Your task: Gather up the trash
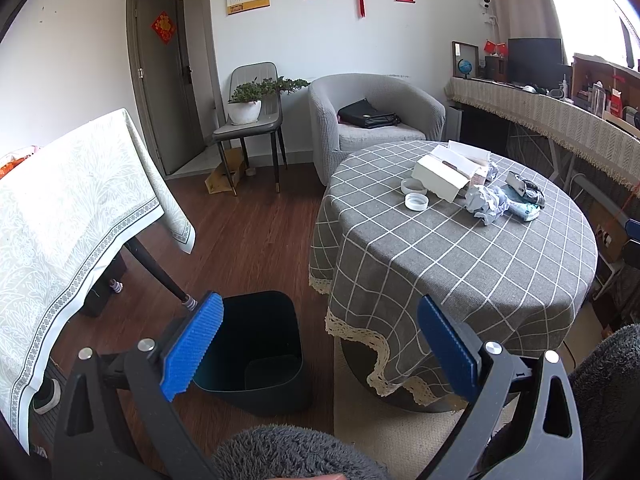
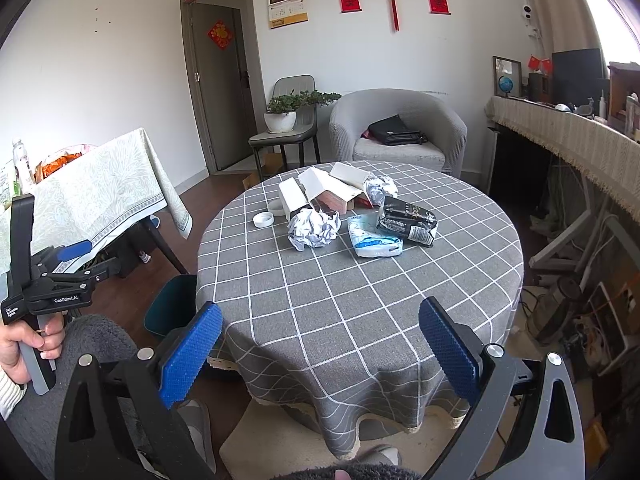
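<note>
Trash lies on the round table with a grey checked cloth point(image 2: 360, 300): a crumpled paper ball point(image 2: 314, 228), a white-blue packet point(image 2: 374, 238), a black packet point(image 2: 408, 220), open white boxes point(image 2: 320, 190), a second paper ball point(image 2: 380, 188) and two white lids point(image 2: 263, 219). The same pile shows in the left wrist view point(image 1: 486, 200). A dark bin point(image 1: 252, 344) stands on the floor left of the table, just beyond my left gripper point(image 1: 316, 336), which is open and empty. My right gripper point(image 2: 320, 340) is open and empty over the table's near edge.
A second table with a pale patterned cloth point(image 1: 60, 216) stands at the left. A grey armchair point(image 2: 396, 128) with a black bag and a chair with a potted plant point(image 2: 282, 114) stand behind. A cluttered desk point(image 2: 580, 136) runs along the right wall.
</note>
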